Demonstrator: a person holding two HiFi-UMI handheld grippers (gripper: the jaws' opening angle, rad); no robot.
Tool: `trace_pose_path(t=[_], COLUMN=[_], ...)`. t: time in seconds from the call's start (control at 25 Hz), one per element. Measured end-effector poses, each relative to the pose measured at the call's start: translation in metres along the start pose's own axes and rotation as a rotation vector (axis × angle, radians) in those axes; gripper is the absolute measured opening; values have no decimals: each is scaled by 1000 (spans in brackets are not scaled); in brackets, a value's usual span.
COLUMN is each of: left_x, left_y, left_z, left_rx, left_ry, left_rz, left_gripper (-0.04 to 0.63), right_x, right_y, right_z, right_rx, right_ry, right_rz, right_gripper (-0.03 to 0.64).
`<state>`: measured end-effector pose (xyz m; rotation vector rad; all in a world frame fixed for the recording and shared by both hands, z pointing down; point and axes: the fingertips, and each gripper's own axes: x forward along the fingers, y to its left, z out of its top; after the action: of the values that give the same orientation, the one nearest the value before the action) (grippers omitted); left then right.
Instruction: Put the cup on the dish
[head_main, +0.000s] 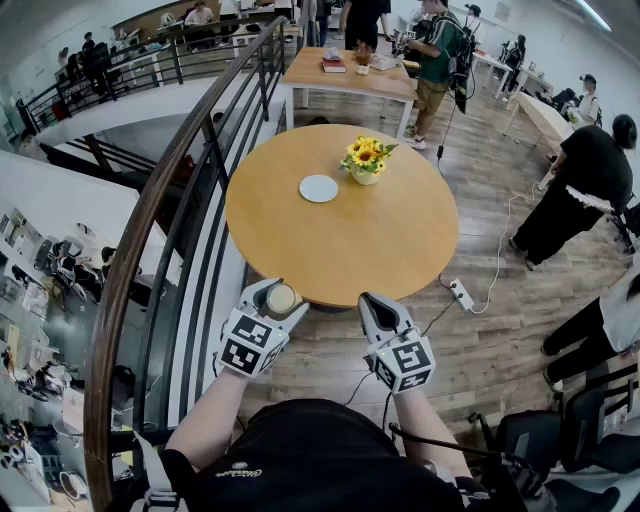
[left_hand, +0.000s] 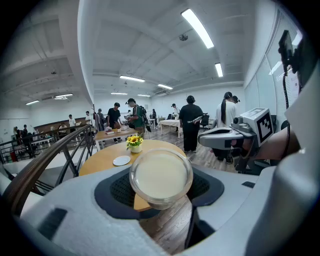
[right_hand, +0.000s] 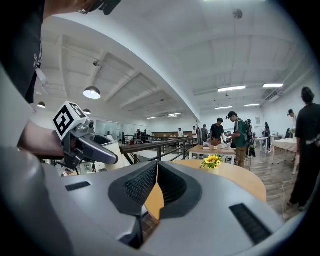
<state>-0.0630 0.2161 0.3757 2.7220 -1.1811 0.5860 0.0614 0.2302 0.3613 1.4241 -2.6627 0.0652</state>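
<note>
One cup within left tool

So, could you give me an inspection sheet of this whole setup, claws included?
Surface: round wooden table, two things on it.
Job's things: clear round cup with creamy filling, at the table's near edge; round white dish on the table, nothing on it.
Clutter: pot of yellow sunflowers beside the dish.
Grippers: left claw shut on the cup; right claw shut, empty.
Cables: white power strip with cord on the wooden floor.
Surroundings: railing, people, another table.
</note>
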Motion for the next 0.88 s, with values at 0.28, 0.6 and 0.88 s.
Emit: trace_pose_path(t=[0.28,0.6,0.88], left_x=[1,-1,-7], left_y=[1,8,25], left_z=[-6,-8,-18], left_rx=[1,-9,-24], left_ry=[7,0,-3], left_rz=[-9,-19,-41], left_gripper=[262,262,262], right_x=[6,13,28], right_y=[5,11,25], right_z=[0,0,-3], right_rx=[14,33,25], right_ry=[-1,-9,12], right_rz=[11,11,-5], right_gripper=[12,12,12])
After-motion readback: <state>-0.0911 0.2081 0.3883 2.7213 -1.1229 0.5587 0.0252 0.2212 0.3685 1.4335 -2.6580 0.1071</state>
